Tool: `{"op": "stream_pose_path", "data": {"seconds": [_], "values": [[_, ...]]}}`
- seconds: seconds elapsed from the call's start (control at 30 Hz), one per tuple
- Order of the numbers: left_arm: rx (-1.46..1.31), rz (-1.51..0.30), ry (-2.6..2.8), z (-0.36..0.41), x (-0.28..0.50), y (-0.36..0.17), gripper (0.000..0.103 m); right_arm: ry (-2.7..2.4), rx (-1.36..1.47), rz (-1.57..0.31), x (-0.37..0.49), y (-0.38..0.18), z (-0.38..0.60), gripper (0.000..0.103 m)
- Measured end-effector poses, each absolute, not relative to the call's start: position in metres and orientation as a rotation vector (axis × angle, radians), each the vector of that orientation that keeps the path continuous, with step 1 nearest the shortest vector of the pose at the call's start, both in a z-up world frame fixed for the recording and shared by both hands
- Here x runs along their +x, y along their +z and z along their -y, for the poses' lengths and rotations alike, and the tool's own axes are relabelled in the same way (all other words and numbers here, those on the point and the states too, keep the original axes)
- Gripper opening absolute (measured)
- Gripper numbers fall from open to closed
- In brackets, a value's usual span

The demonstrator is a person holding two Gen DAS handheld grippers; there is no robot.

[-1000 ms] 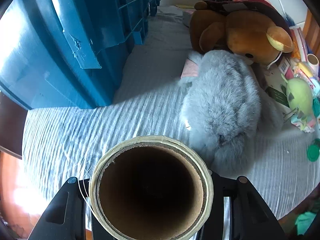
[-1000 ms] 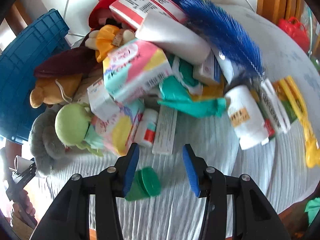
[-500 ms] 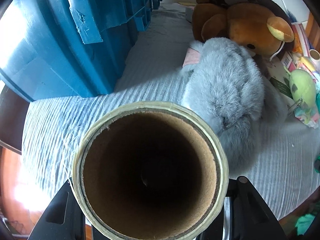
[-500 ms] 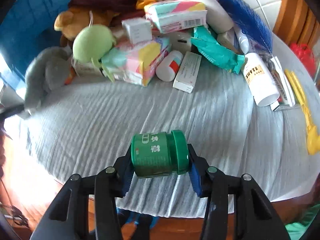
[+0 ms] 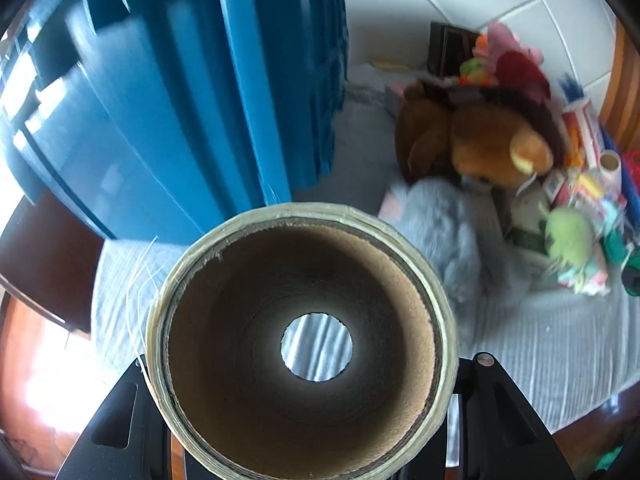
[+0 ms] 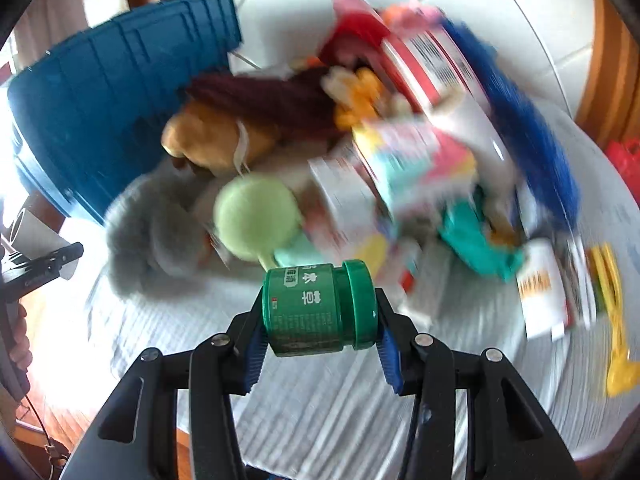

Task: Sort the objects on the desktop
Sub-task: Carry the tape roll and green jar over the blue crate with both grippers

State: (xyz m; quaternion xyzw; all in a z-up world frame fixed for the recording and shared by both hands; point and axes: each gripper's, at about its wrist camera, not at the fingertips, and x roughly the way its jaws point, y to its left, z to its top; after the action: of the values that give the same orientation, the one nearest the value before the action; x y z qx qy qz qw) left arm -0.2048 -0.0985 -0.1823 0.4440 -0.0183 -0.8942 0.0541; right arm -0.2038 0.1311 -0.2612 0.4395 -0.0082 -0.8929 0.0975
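Note:
My left gripper (image 5: 308, 364) is shut on a roll of clear tape (image 5: 224, 344) with a brown cardboard core, held above the grey cloth, close to the blue plastic crate (image 5: 168, 92). The roll hides the fingertips. My right gripper (image 6: 320, 324) is shut on a green jar (image 6: 316, 308) with a green lid, held on its side above the cloth in front of the pile. A grey plush (image 5: 444, 236) (image 6: 148, 232), a brown bear plush (image 5: 492, 148) (image 6: 212, 140) and a light green plush (image 5: 568, 236) (image 6: 256, 216) lie in the pile.
Boxes, tissue packs, a white bottle (image 6: 540, 288), a blue feathery brush (image 6: 524, 120) and a yellow tool (image 6: 612, 320) crowd the right of the round table. The blue crate (image 6: 100, 92) stands at the left. The table edge (image 5: 580, 420) is near.
My left gripper lifted and tilted the tape roll toward the blue crate; I now see through its core. My right gripper closed on the green jar, lifted it and swung left.

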Motion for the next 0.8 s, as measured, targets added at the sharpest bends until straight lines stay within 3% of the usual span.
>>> {"op": "stream_pose_path", "data": {"seconds": [0.13,0.33,0.5,0.8], "values": [[1.237,0.066,-2.760,0.100,-0.208,-0.152,0.045,-2.640,1.198,-0.009,-0.223,-0.239,-0.108,0.047],[1.115,0.085,-2.835,0.120,-0.193,-0.155,0.045,-2.635,1.061,-0.057,-0.246,-0.201,-0.087,0.047],[1.023,0.130,-2.888,0.101,-0.214,-0.097,0.045,-2.618,0.958,-0.093,-0.266,-0.164,-0.080,0.047],[0.727,0.140,-2.929,0.105,-0.229,0.008,0.045,-2.557,0.750,-0.140,-0.294,-0.042,-0.066,0.047]]}}
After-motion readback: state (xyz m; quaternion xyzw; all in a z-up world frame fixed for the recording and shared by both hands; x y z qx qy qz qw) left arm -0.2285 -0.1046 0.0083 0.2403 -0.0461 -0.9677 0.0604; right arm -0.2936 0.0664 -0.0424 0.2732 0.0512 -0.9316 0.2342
